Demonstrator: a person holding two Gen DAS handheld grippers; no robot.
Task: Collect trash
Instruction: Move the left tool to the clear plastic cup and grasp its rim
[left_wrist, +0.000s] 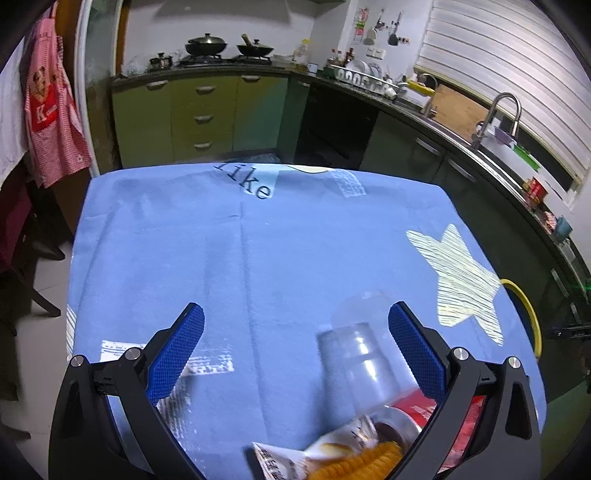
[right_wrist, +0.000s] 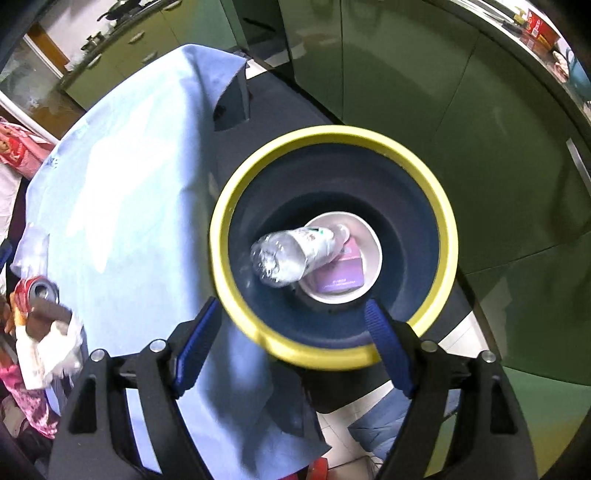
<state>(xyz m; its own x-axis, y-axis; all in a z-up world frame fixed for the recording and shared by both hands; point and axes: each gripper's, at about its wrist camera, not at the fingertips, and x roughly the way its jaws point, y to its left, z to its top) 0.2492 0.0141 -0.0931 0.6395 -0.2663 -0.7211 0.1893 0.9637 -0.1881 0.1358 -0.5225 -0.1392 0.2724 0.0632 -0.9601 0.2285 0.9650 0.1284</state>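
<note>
Trash lay in two places. In the yellow-rimmed bin (right_wrist: 334, 243), standing on the floor just beside the worktop (right_wrist: 122, 192), a clear plastic bottle (right_wrist: 295, 251) rested aslant across a white paper bowl (right_wrist: 369, 251) that held a purple carton (right_wrist: 343, 273); judging by that, the bin served as the collecting point and sat close so a piece could be dropped straight down. The rest sat bunched at the near edge of the blue cloth (left_wrist: 258, 258): a clear plastic cup (left_wrist: 354, 354) on its side, a red can (left_wrist: 413, 406) touching it, and a snack wrapper (left_wrist: 332, 458) in front.

The right gripper (right_wrist: 291, 343) pointed steeply down over the bin's mouth, its fingers spread wide and holding nothing. The left gripper (left_wrist: 295, 354) tilted down toward the worktop, fingers likewise apart and empty, with the cup lying between them nearer the right-side pad, untouched as far as the view showed. It looked placed to take the cup next.
</note>
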